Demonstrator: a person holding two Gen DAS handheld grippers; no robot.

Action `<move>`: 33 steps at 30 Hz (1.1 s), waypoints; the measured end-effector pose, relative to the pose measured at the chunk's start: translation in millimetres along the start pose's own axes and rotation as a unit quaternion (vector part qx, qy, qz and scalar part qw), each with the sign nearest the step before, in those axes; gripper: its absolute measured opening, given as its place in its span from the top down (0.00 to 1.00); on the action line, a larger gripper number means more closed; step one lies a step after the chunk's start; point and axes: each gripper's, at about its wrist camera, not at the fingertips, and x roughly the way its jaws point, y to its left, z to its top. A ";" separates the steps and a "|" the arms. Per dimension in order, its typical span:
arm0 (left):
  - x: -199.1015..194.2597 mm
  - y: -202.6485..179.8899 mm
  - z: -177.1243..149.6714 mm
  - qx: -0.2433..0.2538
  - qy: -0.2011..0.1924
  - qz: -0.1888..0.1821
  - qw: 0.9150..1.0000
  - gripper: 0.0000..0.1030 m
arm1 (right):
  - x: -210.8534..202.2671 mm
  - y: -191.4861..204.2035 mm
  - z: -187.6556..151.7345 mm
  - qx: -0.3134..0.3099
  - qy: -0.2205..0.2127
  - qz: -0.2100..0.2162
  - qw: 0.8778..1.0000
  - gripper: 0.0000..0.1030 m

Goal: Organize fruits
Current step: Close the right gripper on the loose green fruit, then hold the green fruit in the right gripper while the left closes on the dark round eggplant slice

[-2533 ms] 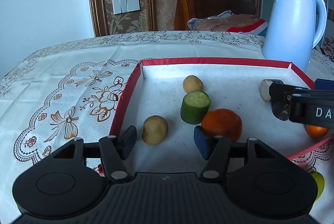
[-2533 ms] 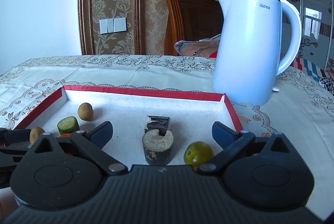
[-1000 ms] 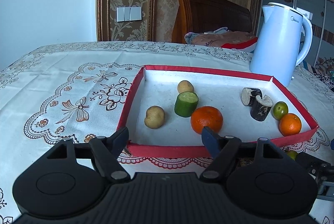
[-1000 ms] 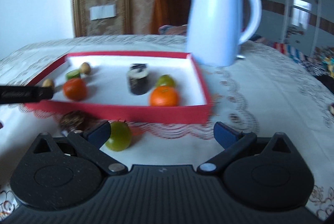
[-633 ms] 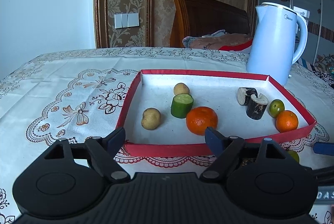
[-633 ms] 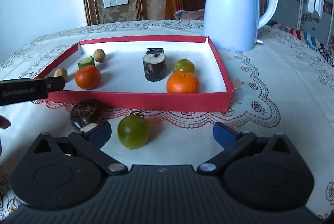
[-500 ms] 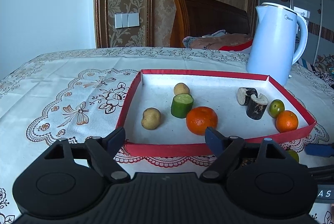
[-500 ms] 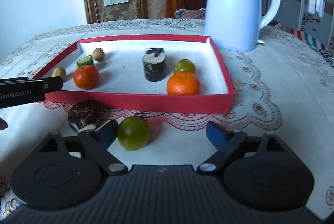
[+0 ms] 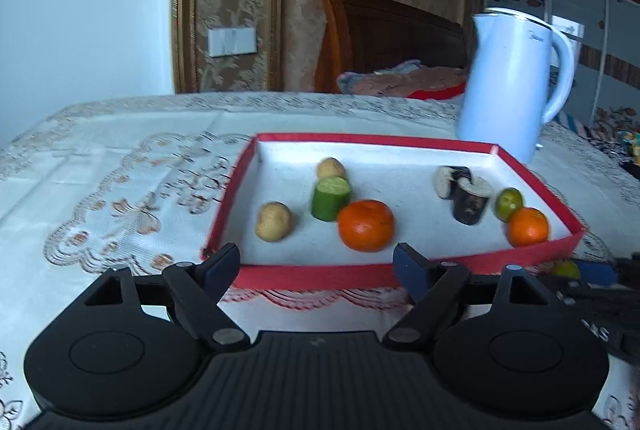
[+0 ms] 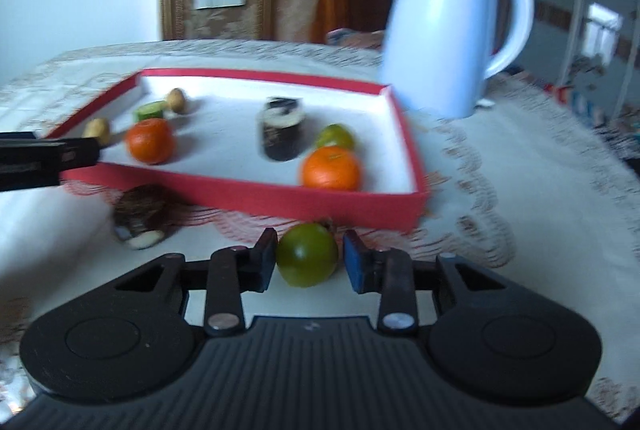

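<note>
Just in front of the red-walled cardboard tray [image 10: 248, 194], on the lace-covered desk [image 10: 520, 189], my right tool [image 10: 309, 261] has just closed around the round green fruit [image 10: 307, 260]; blur hides the contact, but it seems gripped. My left tool [image 9: 317, 266] gapes empty.

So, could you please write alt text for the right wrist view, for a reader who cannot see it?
The right gripper has just closed on a green fruit lying on the tablecloth, in front of a red tray. The tray holds two oranges, a green fruit and other produce. A white kettle stands behind it.
</note>
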 end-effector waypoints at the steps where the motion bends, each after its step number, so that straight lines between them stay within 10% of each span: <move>1: -0.7 -1.1 -0.7 -0.003 0.005 -0.009 1.000 0.19 | 1.4 -3.0 0.6 0.001 0.001 -0.010 1.000 0.68; 6: 0.5 -15.7 -2.1 0.008 0.008 -0.025 1.000 0.19 | 9.3 -21.6 0.8 0.043 0.016 -0.013 0.999 0.48; 15: 15.8 -24.4 -2.2 -0.007 0.045 -0.041 0.998 0.13 | 10.9 -23.1 -1.3 0.050 0.017 -0.015 0.998 0.45; 18: 19.0 -29.7 -3.8 0.005 0.049 -0.033 0.998 0.13 | 12.6 -23.6 -1.4 0.052 0.022 -0.014 0.998 0.16; 33: 26.9 -50.7 -10.4 0.045 0.067 -0.002 0.997 0.11 | 15.0 -32.0 -2.8 0.083 0.025 -0.026 0.996 0.08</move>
